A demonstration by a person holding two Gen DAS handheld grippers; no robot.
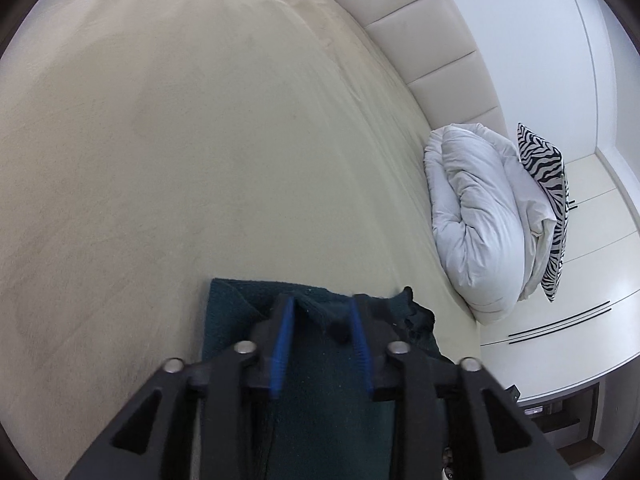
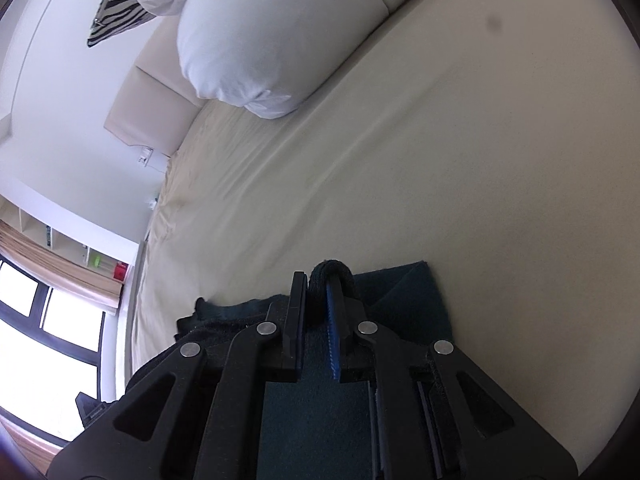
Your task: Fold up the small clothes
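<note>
A dark green garment (image 1: 316,396) lies on the cream bed sheet (image 1: 200,140), directly under and ahead of both claws.

From the left wrist camera, the left claw (image 1: 320,316) stands fairly wide, its blue pads (image 1: 282,344) apart, with a raised ridge of the green cloth running up between them. Whether the pads actually press that ridge cannot be told. The garment's straight edge sits just to the left of the claw, and a ragged darker end of it pokes out to the right of the tips. Further right and well apart, a rolled white duvet (image 1: 476,216) rests against the padded headboard (image 1: 420,36), with a zebra-striped pillow (image 1: 548,200) behind it.

From the right wrist camera, the right claw (image 2: 318,284) is narrow, closed on a thick fold of the garment (image 2: 320,412); the cloth bulges in a loop just past the tips. A flat corner of the garment lies to the right of the claw on the sheet (image 2: 440,160), and more rumpled cloth to its left. The white duvet (image 2: 272,36) sits far ahead, a window (image 2: 44,320) far left.
</note>
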